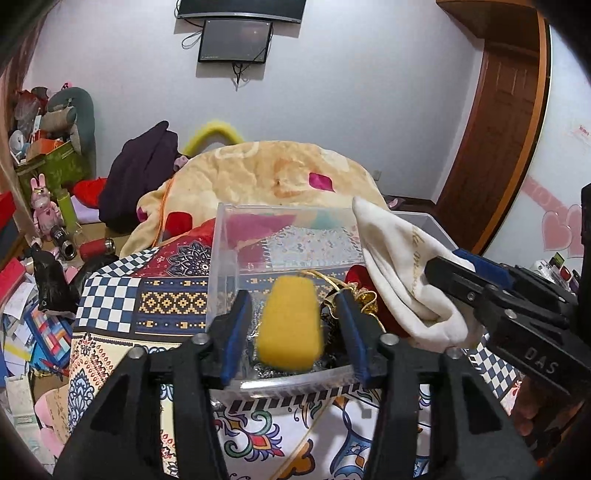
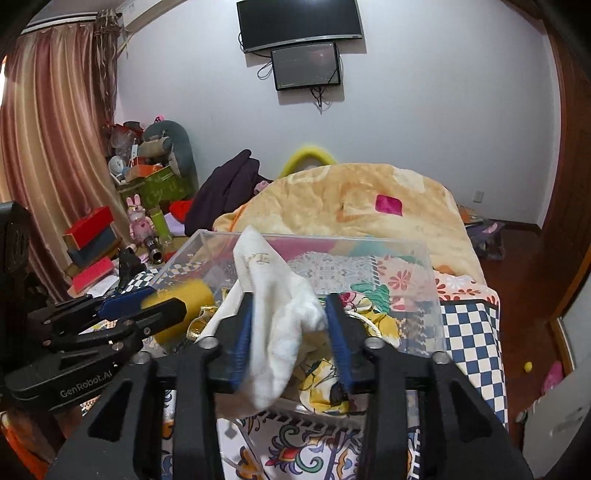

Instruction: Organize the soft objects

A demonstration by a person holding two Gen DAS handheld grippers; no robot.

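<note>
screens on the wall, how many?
2. Big TV up top; small monitor just under it, overlapping its lower edge. Both dark. No others show in either view.

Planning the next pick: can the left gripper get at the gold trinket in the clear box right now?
Probably not: the left gripper has the yellow sponge between its open fingers, and the gold trinket lies partly under the white sock.

We look from both wrist cameras, close above the near rim of the clear box (image 1: 221, 236) (image 2: 424, 258), toward the far wall. Left view sits left of the box, right view right; both share its interior.
</note>
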